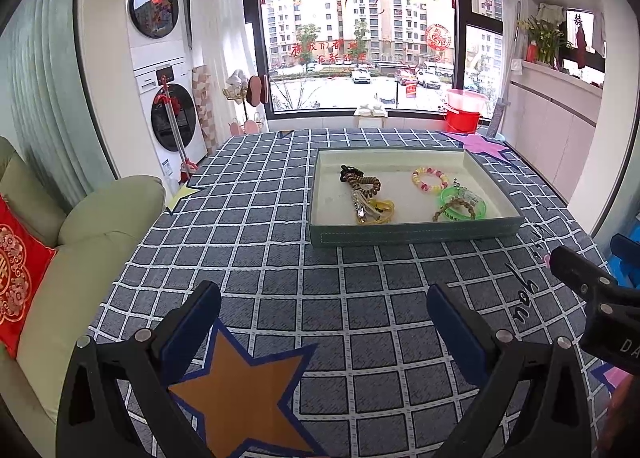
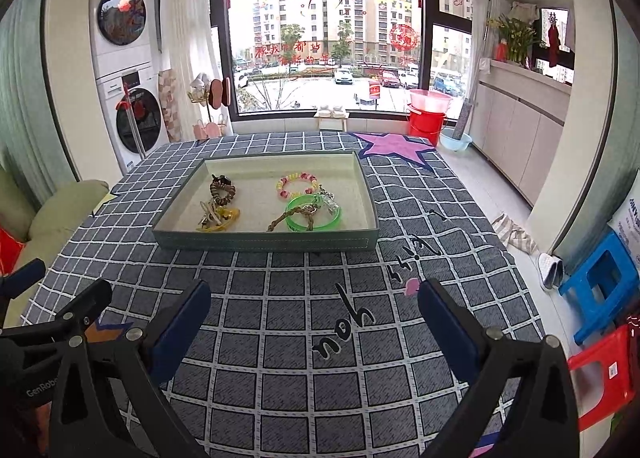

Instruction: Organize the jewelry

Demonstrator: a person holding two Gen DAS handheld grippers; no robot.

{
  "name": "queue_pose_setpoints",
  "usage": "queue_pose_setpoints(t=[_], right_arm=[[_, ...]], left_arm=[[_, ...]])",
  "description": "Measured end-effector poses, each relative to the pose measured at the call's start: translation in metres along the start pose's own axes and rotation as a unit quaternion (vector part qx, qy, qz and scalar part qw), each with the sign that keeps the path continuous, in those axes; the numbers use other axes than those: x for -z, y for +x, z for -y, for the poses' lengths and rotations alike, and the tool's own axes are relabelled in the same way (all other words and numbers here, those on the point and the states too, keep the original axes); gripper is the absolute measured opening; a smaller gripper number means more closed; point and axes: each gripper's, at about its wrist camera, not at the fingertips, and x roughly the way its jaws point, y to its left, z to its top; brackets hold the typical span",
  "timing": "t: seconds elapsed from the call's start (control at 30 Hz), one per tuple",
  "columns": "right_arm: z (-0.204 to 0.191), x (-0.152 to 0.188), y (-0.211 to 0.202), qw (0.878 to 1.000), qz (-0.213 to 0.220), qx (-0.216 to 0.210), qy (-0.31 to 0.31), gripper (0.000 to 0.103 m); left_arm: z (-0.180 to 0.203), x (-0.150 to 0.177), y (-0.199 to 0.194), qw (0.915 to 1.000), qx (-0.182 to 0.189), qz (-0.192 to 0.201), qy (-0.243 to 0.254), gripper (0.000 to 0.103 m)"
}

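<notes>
**A:** Status on the jewelry job?

**B:** Looks near the end, my read. Every piece I can see sits inside the shallow grey-green rectangular tray with the cream lining [image 2: 264,244], out on the grey checked cloth over the worktop [image 2: 280,338].

**A:** Contents?

**B:** Two loose groups. Left half: brown coiled spiral hair tie with a dark clip [image 2: 222,190], and nearer the front a yellow translucent bangle tangled with some metal clips [image 2: 219,218]. Right half: pink-and-yellow beaded bracelet [image 2: 298,185], translucent green plastic bangle [image 2: 314,216], and a brown braided cord bracelet [image 2: 294,216] lying across the green one. A small silvery charm sits beside the green bangle; too small to identify.

**A:** Anything left on the cloth?

**B:** Nothing I can see in either wrist view. Only printed stars and lettering.

**A:** Tongs?

**B:** Left tongs [image 1: 324,322] released, fingers spread wide, nothing between them. Right tongs [image 2: 314,318] same: spread and unloaded. Both hover over the cloth, well back from the tray's near wall.

**A:** Remaining work?

**B:** Maybe tidying. Cord overlaps the green bangle, and the yellow bangle is tangled with the clips. If sorting by type is wanted, that's what's left. Otherwise I'd call it done.
</notes>
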Motion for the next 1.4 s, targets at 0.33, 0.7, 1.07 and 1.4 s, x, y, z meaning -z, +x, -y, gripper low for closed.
queue_pose_setpoints(t=[0.33, 0.7, 1.07, 1.4], right_arm=[[-0.001, -0.001, 0.000, 1.000, 0.000, -0.001, -0.003, 0.103], [-0.004, -0.002, 0.005, 1.000, -0.008, -0.006, -0.004, 0.103], [-0.006, -0.001, 0.009, 1.000, -0.015, -0.010, -0.006, 0.103], [-0.007, -0.001, 0.008, 1.000, -0.014, -0.010, -0.005, 0.103]], left_arm=[[0.002, -0.003, 0.000, 1.0000, 0.001, -0.004, -0.001, 0.103], [0.000, -0.002, 0.009, 0.9997, 0.005, -0.023, -0.005, 0.103], [-0.002, -0.001, 0.015, 0.9994, 0.002, -0.032, -0.009, 0.103], [-0.003, -0.001, 0.015, 0.9995, 0.002, -0.031, -0.010, 0.103]])
